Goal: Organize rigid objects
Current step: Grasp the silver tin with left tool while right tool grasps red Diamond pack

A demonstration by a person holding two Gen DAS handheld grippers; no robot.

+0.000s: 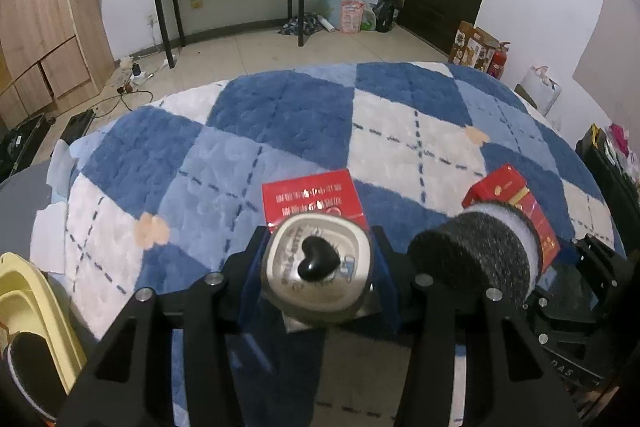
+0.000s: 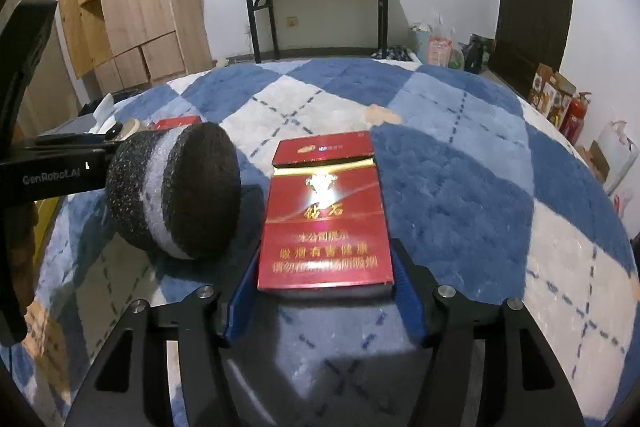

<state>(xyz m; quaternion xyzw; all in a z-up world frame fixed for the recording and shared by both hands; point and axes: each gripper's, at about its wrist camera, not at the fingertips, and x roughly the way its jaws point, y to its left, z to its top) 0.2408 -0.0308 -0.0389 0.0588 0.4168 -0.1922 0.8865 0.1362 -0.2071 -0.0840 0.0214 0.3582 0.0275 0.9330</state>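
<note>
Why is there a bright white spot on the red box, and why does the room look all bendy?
Right wrist view: a light bounces off the shiny red box as glare, washing out the emblem. Both views: the fisheye lens curves the checked rug and walls and darkens the corners. Left wrist view: the cream tin looks slightly blurry.

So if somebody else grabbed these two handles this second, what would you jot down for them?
Left gripper: closed on a small square tub with a black heart on its lid.
Right gripper: closed on a red cigarette pack.
Both sit low over the blue checked rug.
On the rug: another red pack just beyond the tub, and a round black and grey sponge between the two grippers.
Done: both items gripped. Left: put them away; a yellow tray sits at the left.
</note>
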